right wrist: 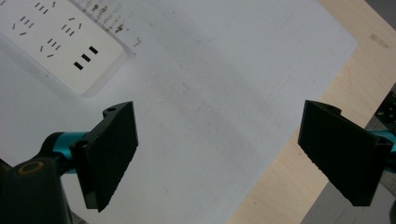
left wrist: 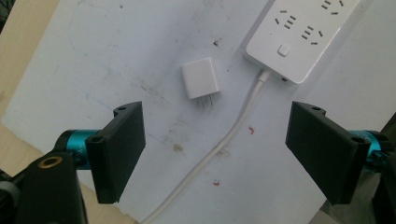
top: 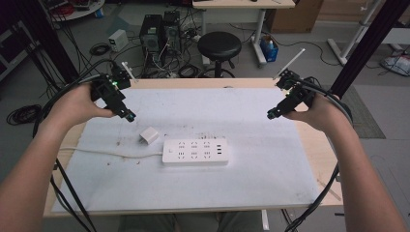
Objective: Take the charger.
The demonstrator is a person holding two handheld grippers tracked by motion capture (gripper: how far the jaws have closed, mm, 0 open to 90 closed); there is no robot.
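A white power strip [top: 195, 152] lies on the white sheet [top: 251, 183] near the table's middle, its cord [top: 111, 152] trailing off to the left. A small white plug adapter [top: 149, 135] lies just left of it, prongs toward the camera in the left gripper view [left wrist: 201, 78]. My left gripper [top: 129, 116] hovers above the sheet's left part, open, with nothing between its jaws [left wrist: 215, 144]. My right gripper [top: 271, 115] hovers over the sheet's right part, open and empty [right wrist: 219, 154]. The strip's end with USB slots [right wrist: 60, 42] shows in the right gripper view.
The wooden table [top: 319, 145] shows around the sheet's edges. Behind the table stand a black stool [top: 219, 46], computer towers [top: 159, 31] and tangled cables on the floor. A black frame post [top: 367, 43] rises at the right.
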